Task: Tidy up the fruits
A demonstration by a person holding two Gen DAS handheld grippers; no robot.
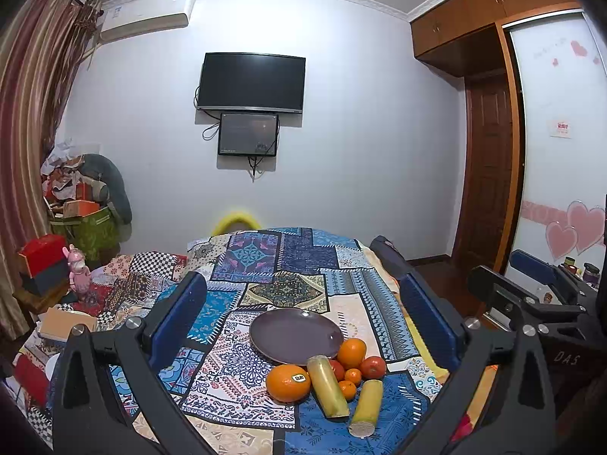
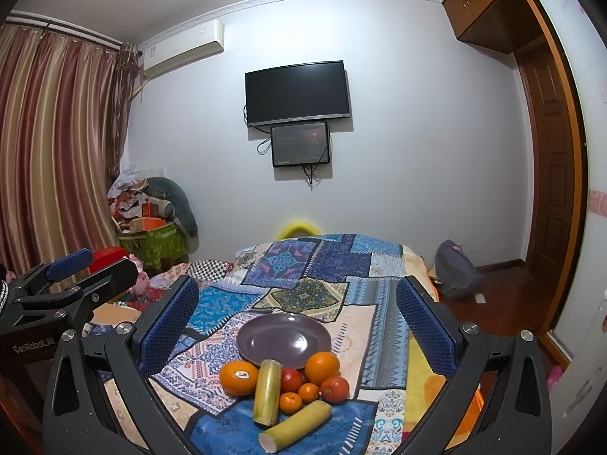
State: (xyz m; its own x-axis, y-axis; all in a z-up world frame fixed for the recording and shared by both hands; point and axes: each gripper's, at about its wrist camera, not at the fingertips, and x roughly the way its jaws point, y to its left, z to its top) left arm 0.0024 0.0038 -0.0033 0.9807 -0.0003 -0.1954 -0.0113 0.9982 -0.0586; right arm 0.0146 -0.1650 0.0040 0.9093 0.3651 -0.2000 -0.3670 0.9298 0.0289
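Both grippers, left [image 1: 303, 303] and right [image 2: 296, 303], hang spread wide and empty above the fruits [image 2: 288, 383]. Near the plate [image 2: 284, 335], the oranges [image 2: 238, 377] look firm and likely to roll; grip across their middle

red fruit [image 1: 337, 369] half hidden behind yellow stalk [image 1: 327, 386], sticker text unreadable

Left claw [image 1: 303, 316]: black frame, blue ribbed pads, silver screws. Right claw [image 2: 297, 318]: same build, blue mesh-textured pads; neighbouring black housing marked "GenRobot.AI" in white
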